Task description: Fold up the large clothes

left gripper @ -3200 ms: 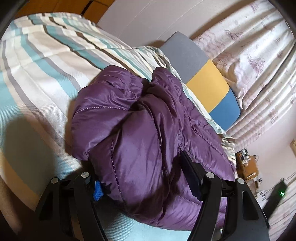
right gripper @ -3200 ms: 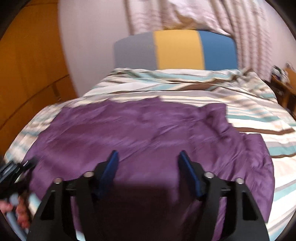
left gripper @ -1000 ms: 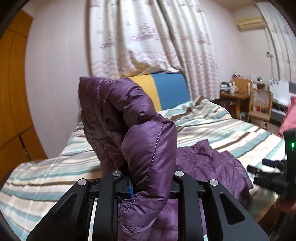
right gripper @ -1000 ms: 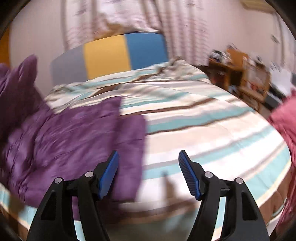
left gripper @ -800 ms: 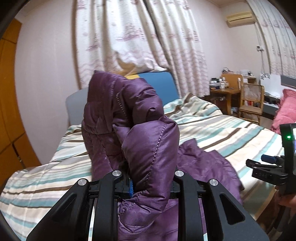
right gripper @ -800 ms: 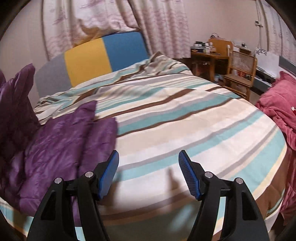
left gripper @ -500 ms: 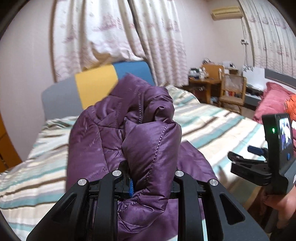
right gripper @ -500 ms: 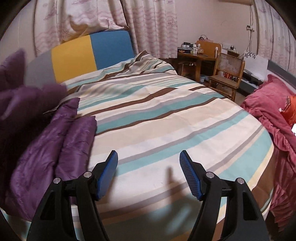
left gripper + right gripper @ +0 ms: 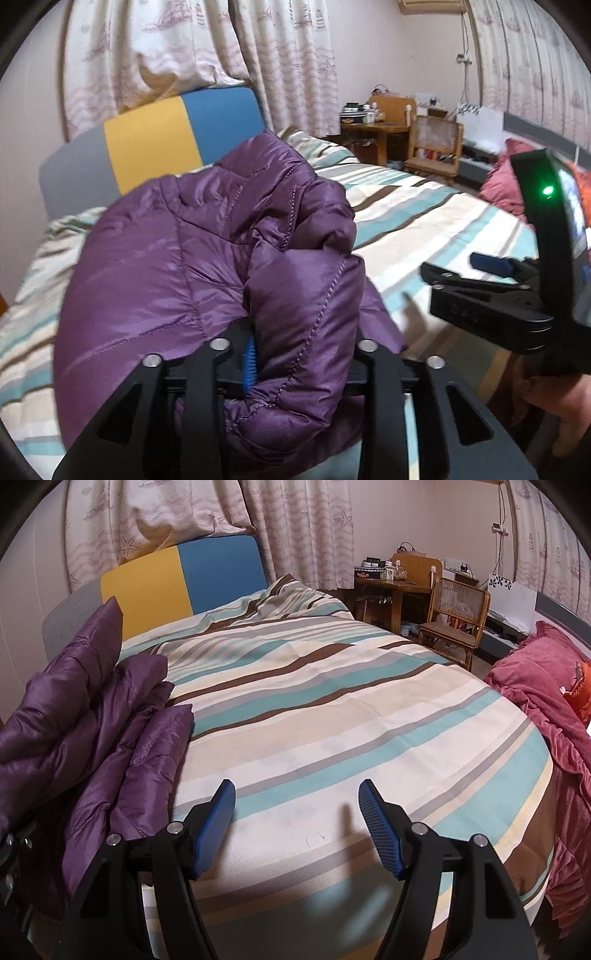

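Note:
A purple quilted down jacket [image 9: 192, 266] fills the left wrist view, bunched up in front of the camera. My left gripper [image 9: 295, 354] is shut on a thick fold of it and holds it lifted over the striped bed [image 9: 424, 221]. In the right wrist view the jacket [image 9: 92, 716] lies heaped at the bed's left side. My right gripper [image 9: 297, 812] is open and empty above the striped bedspread [image 9: 332, 709], to the right of the jacket. The right gripper also shows in the left wrist view [image 9: 480, 273], at the right.
A grey, yellow and blue headboard [image 9: 177, 583] stands at the far end, with curtains behind. A wooden desk [image 9: 391, 587] and cane chair [image 9: 454, 616] stand at the far right. A red blanket [image 9: 546, 701] lies beside the bed's right edge.
My left gripper has carried the gripped jacket fold rightward and lower over the bed. My right gripper has swung right, away from the jacket, and stays open.

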The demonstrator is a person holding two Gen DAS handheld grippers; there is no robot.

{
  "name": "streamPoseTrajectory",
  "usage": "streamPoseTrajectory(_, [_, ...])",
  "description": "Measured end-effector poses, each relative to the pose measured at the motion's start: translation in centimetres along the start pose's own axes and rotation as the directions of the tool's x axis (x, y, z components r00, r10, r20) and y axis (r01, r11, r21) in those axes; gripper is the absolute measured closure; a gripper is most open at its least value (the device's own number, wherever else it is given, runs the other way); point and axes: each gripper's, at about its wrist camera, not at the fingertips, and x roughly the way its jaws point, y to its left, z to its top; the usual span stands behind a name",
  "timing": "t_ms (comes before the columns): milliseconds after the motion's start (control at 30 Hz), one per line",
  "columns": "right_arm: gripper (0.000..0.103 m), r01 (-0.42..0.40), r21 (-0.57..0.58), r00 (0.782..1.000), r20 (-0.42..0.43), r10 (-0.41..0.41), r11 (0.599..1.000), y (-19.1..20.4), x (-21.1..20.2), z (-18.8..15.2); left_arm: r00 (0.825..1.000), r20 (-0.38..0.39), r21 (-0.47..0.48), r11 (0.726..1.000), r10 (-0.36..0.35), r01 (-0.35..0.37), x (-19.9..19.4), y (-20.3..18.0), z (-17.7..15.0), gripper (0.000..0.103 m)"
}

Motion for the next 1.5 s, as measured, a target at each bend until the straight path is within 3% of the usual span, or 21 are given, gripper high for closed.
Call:
streamPoseTrajectory(67, [0.034, -0.008, 0.003, 1.0, -0.005, 0.008, 1.0, 0.1, 0.1, -0.1, 0.998, 0.007, -0.017, 0.998, -0.06, 0.06, -0.2, 0.2, -0.2, 0.046])
streamPoseTrajectory(133, [0.034, -0.011, 0.003, 1.0, -0.004, 0.011, 1.0, 0.1, 0.1, -0.2, 0.992, 0.02, -0.029, 0.992, -0.124, 0.125, -0.7, 0.2, -0.1, 0.033])
streamPoseTrajectory(233, [0.034, -0.016, -0.002, 1.0, 0.003, 0.016, 1.0, 0.3, -0.1, -0.1, 0.988, 0.043, -0.038, 0.988, -0.148, 0.15, -1.6, 0.0, 0.0, 0.029])
streamPoseTrajectory(300, [0.034, -0.019, -0.004, 1.0, 0.004, 0.019, 1.0, 0.4, -0.2, -0.1, 0.98, 0.062, -0.095, 0.976, -0.189, 0.194, -2.6, 0.5, 0.1, 0.026])
streamPoseTrajectory(367, [0.034, -0.022, -0.004, 1.0, 0.005, 0.022, 1.0, 0.4, -0.2, -0.1, 0.961, 0.103, -0.157, 0.95, -0.255, 0.269, -4.3, 1.2, 0.3, 0.015])
streamPoseTrajectory(467, [0.034, -0.028, -0.008, 1.0, 0.006, 0.028, 1.0, 0.5, -0.3, 0.0, 0.943, 0.157, -0.182, 0.929, -0.295, 0.321, -6.5, 1.8, 0.6, 0.013])
streamPoseTrajectory(600, [0.034, -0.046, -0.01, 0.999, 0.016, 0.046, 0.999, 0.6, -0.9, 0.4, 0.955, 0.213, -0.255, 0.931, -0.208, 0.26, -8.4, 4.9, 0.3, 0.013])
streamPoseTrajectory(700, [0.034, -0.073, -0.005, 0.997, 0.038, 0.073, 0.997, 0.8, -2.1, 1.3, 0.974, 0.214, -0.405, 0.9, -0.076, 0.16, -8.6, 9.4, 0.0, 0.013])
streamPoseTrajectory(767, [0.034, -0.103, -0.003, 0.993, 0.06, 0.103, 0.995, 1.3, -3.2, 2.4, 0.984, 0.175, -0.512, 0.856, 0.029, 0.066, -8.2, 12.8, -0.2, 0.013])
streamPoseTrajectory(833, [0.034, -0.14, -0.01, 0.986, 0.085, 0.14, 0.99, 2.1, -4.3, 4.0, 0.985, 0.136, -0.61, 0.793, 0.11, -0.004, -7.6, 16.2, -0.7, 0.013])
streamPoseTrajectory(933, [0.034, -0.208, -0.046, 0.97, 0.115, 0.212, 0.977, 4.6, -5.9, 6.7, 0.985, 0.032, -0.684, 0.722, 0.172, -0.104, -5.7, 19.6, -0.6, 0.013])
streamPoseTrajectory(1000, [0.033, -0.263, -0.092, 0.952, 0.136, 0.274, 0.96, 7.2, -7.0, 8.9, 0.985, -0.019, -0.704, 0.697, 0.169, -0.133, -4.5, 20.9, -0.6, 0.013])
streamPoseTrajectory(1067, [0.03, -0.312, -0.132, 0.932, 0.149, 0.33, 0.941, 10.3, -7.7, 11.0, 0.989, -0.046, -0.701, 0.7, 0.144, -0.134, -3.3, 21.6, 0.2, 0.013])
streamPoseTrajectory(1200, [0.029, -0.391, -0.155, 0.904, 0.119, 0.41, 0.907, 16.8, -6.6, 14.8, 0.991, -0.084, -0.631, 0.764, 0.106, -0.135, -1.0, 20.1, 2.2, 0.015])
streamPoseTrajectory(1233, [0.03, -0.403, -0.156, 0.902, 0.102, 0.42, 0.902, 18.4, -5.7, 15.4, 0.989, -0.117, -0.598, 0.788, 0.093, -0.145, -0.2, 19.3, 2.6, 0.02])
streamPoseTrajectory(1333, [0.031, -0.394, -0.16, 0.913, 0.048, 0.406, 0.905, 21.8, -2.6, 16.1, 0.985, -0.149, -0.525, 0.837, 0.089, -0.155, 0.9, 17.7, 2.8, 0.023])
streamPoseTrajectory(1500, [0.034, -0.324, -0.175, 0.945, -0.009, 0.327, 0.93, 21.8, 2.9, 14.7, 0.986, -0.139, -0.474, 0.867, 0.095, -0.15, 1.3, 16.6, 2.7, 0.023])
